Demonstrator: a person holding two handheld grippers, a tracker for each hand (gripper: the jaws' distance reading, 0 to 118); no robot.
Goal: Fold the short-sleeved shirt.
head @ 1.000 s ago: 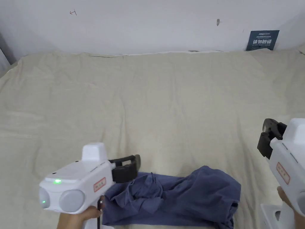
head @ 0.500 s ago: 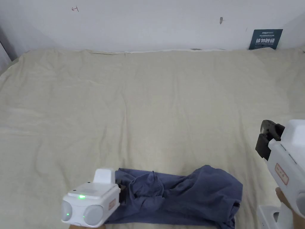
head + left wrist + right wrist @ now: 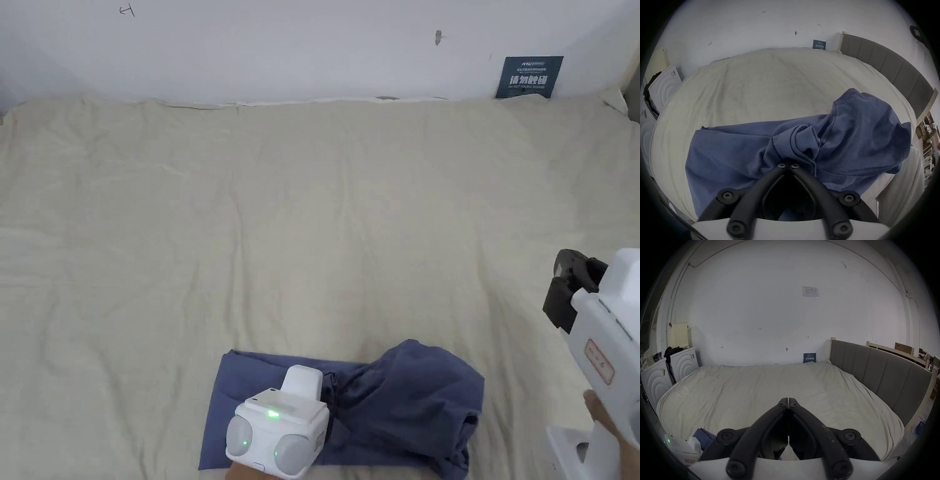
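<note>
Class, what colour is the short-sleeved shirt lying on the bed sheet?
Plain dusty blue, with no pattern: the crumpled short-sleeved cotton shirt shows best in the left gripper view.

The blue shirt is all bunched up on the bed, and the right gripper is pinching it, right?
Not quite. The left gripper is the one pinching the blue shirt, as the left gripper view shows. The right gripper is shut on nothing, above the bed. The shirt is bunched up.

Shirt was soft matt blue knit cloth, bed sheet wrinkled matt beige cloth, left gripper fingers matt black plastic, housing smooth white plastic, headboard grey padded fabric.
</note>
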